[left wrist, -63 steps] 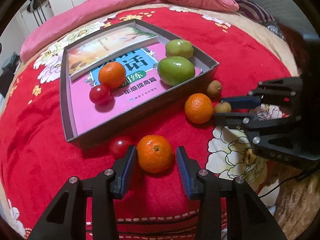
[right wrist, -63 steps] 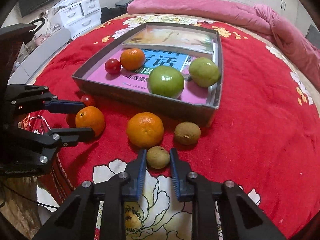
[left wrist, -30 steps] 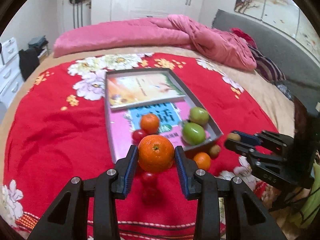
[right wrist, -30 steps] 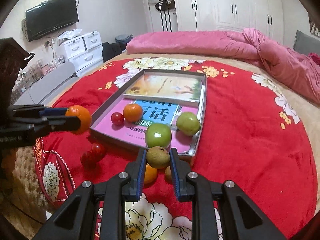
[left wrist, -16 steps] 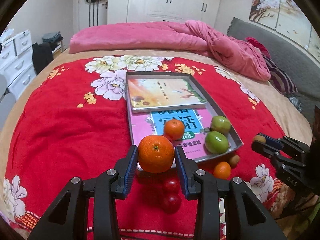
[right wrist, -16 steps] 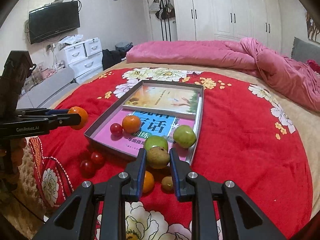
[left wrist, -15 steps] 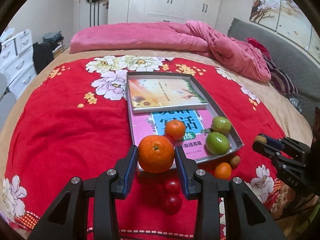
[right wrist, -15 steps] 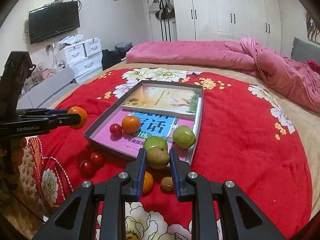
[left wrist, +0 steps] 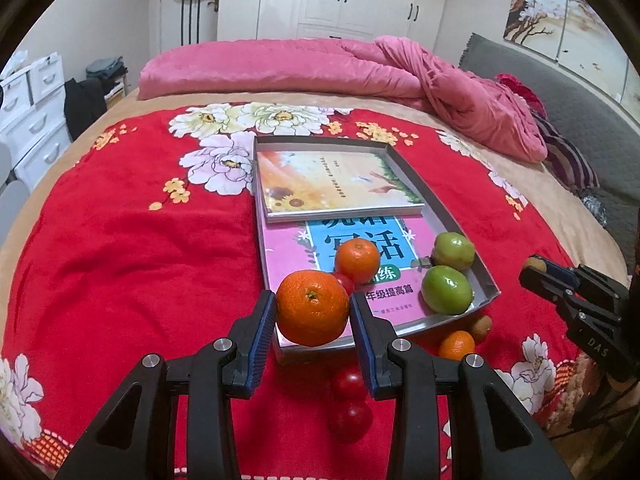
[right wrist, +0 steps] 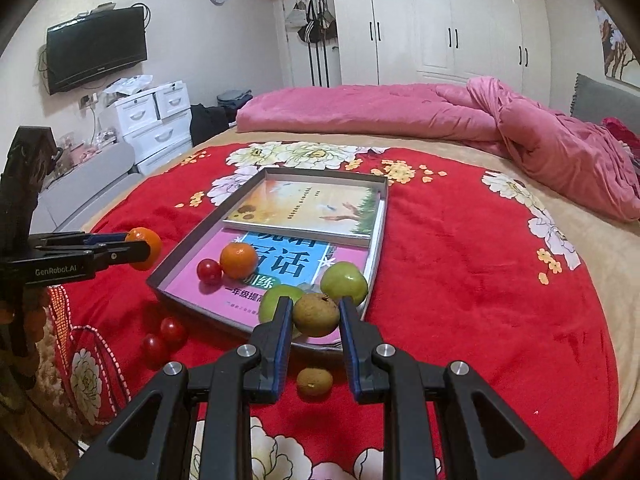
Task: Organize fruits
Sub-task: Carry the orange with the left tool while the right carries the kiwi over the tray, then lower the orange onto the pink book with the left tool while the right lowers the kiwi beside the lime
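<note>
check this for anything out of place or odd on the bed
The grey tray already holds two books, so fruit sits on their covers. Two cherry tomatoes, a small orange and a brown fruit lie loose on the red blanket.

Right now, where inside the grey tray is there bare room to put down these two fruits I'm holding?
Free: the pink book cover along the shallow grey tray's left wall, beside the small orange tangerine, and the yellow sunflower book at the far end. Crowded: the near right corner, where two green apples sit together, and the red cherry tomato by the tangerine.
</note>
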The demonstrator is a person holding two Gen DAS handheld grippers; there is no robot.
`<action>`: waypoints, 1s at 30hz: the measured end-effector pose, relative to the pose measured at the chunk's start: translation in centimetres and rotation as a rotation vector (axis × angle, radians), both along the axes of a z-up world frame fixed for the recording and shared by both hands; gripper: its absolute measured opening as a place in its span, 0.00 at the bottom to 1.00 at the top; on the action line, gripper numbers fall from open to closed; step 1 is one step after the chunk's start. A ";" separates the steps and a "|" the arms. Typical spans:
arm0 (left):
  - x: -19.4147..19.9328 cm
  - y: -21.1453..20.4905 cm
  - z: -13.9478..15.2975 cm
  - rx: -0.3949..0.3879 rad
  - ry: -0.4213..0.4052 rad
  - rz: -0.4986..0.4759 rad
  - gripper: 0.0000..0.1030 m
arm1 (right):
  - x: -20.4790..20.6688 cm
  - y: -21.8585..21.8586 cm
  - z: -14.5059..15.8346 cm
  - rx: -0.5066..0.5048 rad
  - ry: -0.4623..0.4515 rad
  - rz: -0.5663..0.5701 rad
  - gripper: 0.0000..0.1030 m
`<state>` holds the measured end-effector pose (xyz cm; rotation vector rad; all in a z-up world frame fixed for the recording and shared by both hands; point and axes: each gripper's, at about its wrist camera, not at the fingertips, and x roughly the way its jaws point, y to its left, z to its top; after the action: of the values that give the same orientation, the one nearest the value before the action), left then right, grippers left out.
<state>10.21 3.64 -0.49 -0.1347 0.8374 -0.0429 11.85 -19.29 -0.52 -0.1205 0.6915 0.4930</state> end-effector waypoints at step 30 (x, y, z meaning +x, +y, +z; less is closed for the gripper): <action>2.3 -1.3 -3.4 0.046 0.072 -0.039 0.38 | 2.9 1.4 -2.3 -0.075 0.052 0.023 0.23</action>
<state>12.55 2.35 -3.90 -0.0772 0.9121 -0.0561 14.74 -17.89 -2.79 -0.1875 0.7604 0.4939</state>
